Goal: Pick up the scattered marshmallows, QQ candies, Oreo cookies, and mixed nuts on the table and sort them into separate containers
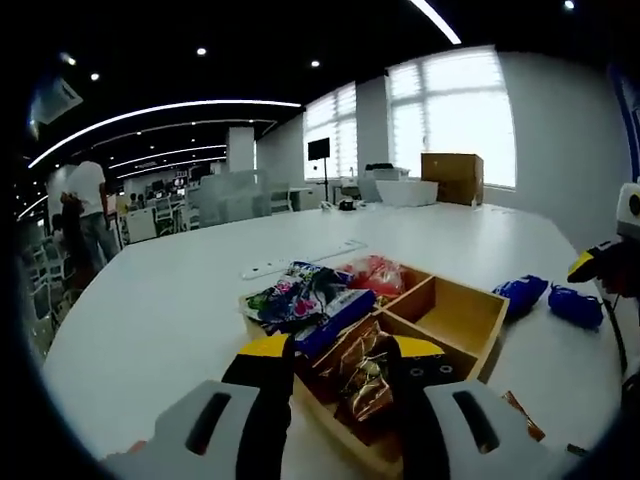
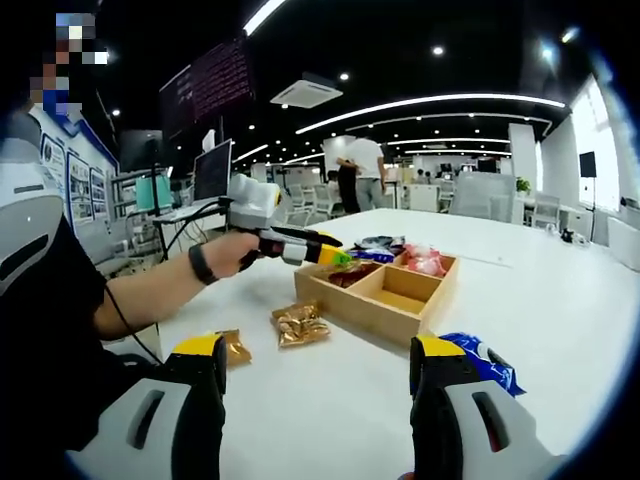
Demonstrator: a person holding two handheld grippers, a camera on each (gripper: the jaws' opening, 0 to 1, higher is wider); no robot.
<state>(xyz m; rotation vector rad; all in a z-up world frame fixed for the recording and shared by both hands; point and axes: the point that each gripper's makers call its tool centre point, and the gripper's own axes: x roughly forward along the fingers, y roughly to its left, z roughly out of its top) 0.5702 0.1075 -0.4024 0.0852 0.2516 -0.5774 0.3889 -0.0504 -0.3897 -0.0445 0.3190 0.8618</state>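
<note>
Near wall of wooden tray (image 1: 455, 330) hidden behind left gripper (image 1: 342, 352). Print on brown packets (image 1: 365, 385) too blurred to read. Blue packet (image 2: 480, 362) partly behind right gripper (image 2: 318, 362).

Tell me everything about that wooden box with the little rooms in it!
The wooden box is a shallow, light-coloured tray split by dividers into four compartments, sitting flat on the white table. One compartment looks empty. The others hold snack packets: brown shiny ones nearest the left gripper, blue and colourful ones, and red ones. The left gripper's open fingers hover over the brown packets. More packets lie on the table beside the box.
</note>
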